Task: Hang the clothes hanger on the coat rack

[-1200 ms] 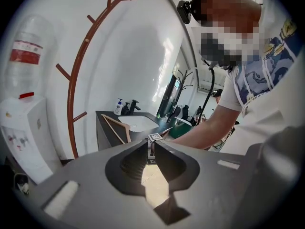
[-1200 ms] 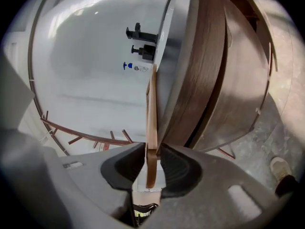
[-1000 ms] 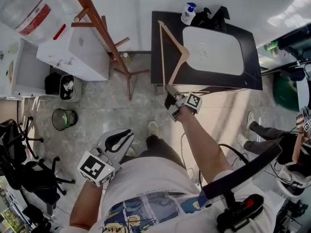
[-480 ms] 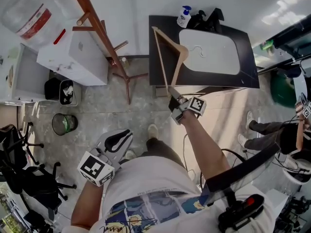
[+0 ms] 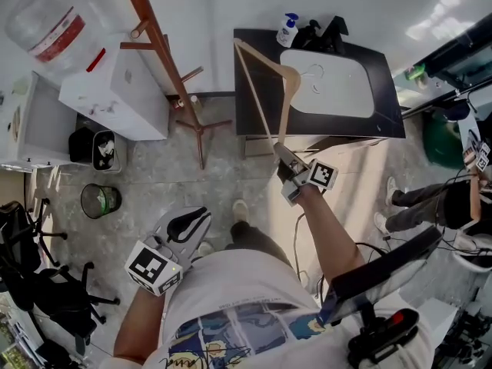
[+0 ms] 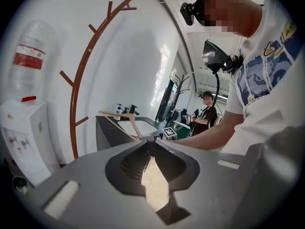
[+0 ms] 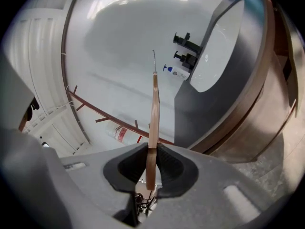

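In the head view the wooden clothes hanger (image 5: pixel 265 91) hangs in the air in front of the black counter, its wire hook (image 5: pixel 311 74) over the sink. My right gripper (image 5: pixel 283 154) is shut on the hanger's lower corner. The right gripper view shows the hanger (image 7: pixel 153 113) edge-on, clamped between the pads of the right gripper (image 7: pixel 150 149). The brown wooden coat rack (image 5: pixel 157 41) stands to the hanger's left, apart from it; it shows too in the left gripper view (image 6: pixel 78 94). My left gripper (image 5: pixel 181 229) stays low by my torso, shut and empty (image 6: pixel 148 142).
A black counter (image 5: pixel 388 121) with a white sink holds a soap bottle (image 5: pixel 287 28). A white water dispenser (image 5: pixel 115 91) stands left of the rack, with a bin (image 5: pixel 101 200) and an office chair (image 5: pixel 31 275) nearby. Another person (image 5: pixel 430 206) sits at the right.
My right gripper has risen with the hanger, lifting it off the counter and rolling it more upright. The left gripper has stayed put.
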Demonstrator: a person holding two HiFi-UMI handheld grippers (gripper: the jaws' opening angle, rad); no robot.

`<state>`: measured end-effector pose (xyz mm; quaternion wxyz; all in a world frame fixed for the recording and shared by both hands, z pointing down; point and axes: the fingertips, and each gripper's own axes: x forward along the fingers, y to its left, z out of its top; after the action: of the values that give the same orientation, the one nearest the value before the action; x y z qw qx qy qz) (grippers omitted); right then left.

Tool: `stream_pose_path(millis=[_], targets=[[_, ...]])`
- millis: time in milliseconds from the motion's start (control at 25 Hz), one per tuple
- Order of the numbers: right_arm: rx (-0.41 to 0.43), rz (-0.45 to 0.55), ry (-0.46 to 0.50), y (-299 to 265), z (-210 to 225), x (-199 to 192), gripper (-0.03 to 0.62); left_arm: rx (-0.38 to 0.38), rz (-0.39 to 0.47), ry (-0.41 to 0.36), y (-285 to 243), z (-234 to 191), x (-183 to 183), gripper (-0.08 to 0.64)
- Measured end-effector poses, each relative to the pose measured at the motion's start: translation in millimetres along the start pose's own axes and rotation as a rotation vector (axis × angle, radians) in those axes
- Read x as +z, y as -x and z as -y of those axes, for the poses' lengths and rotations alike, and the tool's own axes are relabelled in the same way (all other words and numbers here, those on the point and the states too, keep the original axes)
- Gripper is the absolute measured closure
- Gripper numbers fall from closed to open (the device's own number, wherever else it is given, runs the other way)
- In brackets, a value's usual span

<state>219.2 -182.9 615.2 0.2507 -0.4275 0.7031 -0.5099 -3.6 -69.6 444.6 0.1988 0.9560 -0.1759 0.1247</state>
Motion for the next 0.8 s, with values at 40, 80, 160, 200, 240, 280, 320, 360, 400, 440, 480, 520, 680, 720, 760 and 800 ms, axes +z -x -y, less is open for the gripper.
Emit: stream_pose_path(millis=[40,80,160,200,240,280,320,360,400,440,480,520,680,720,760,800], targets=[[0.001,-0.012,0.026,4.5,-4.7,-0.3,0.543,0.001,0.003,0.0,2.4,-0.3,0.1,0.529],[-0.001,-0.026,0.051,9.5,-8.8,-0.8,0.543,0.0,0.007,-0.002,4.9,-0.7,-1.0,0.529],[-0.008,-0.05,0.082,21.5,-16.5,-2.6,0.543,-0.008,0.019,-0.005,10.0,-1.3,-6.1,0.529],[-0.007,-0.062,0.094,27.9,-21.4,-3.7,0.543,-0.012,0.023,-0.006,12.5,-1.1,-7.5,0.529],[-0.004,-0.074,0.108,34.6,-26.7,-4.7,0.543,-0.014,0.024,-0.006,14.8,-0.5,-6.8,0.529],[-0.001,-0.086,0.124,41.6,-31.9,-5.6,0.542,-0.015,0.026,-0.007,17.0,0.1,-5.1,0.529],[0.001,-0.098,0.139,48.6,-37.2,-6.6,0.543,-0.016,0.029,-0.008,19.3,0.8,-4.2,0.529],[0.004,-0.108,0.152,55.5,-42.6,-8.0,0.543,-0.02,0.033,-0.01,21.8,1.3,-4.8,0.529],[0.007,-0.116,0.162,62.3,-48.0,-9.8,0.542,-0.024,0.037,-0.013,24.3,1.7,-5.5,0.529],[0.008,-0.124,0.17,69.1,-53.2,-12.0,0.543,-0.029,0.04,-0.015,26.8,2.3,-5.5,0.529],[0.011,-0.131,0.175,75.8,-58.6,-14.4,0.543,-0.035,0.043,-0.017,29.3,3.0,-5.5,0.529],[0.015,-0.138,0.18,82.1,-64.6,-17.3,0.543,-0.042,0.047,-0.02,32.0,3.5,-7.1,0.529],[0.055,-0.166,0.159,101.0,-92.0,-37.3,0.543,-0.059,0.06,-0.014,43.9,5.8,-13.2,0.529],[0.068,-0.175,0.145,103.5,-99.0,-44.2,0.543,-0.063,0.063,-0.01,46.5,6.4,-14.5,0.529],[0.082,-0.185,0.132,105.0,-105.8,-51.7,0.543,-0.069,0.066,-0.008,49.1,7.0,-16.0,0.528],[0.096,-0.193,0.12,105.8,-112.5,-59.5,0.543,-0.075,0.069,-0.007,51.7,8.0,-17.3,0.528]])
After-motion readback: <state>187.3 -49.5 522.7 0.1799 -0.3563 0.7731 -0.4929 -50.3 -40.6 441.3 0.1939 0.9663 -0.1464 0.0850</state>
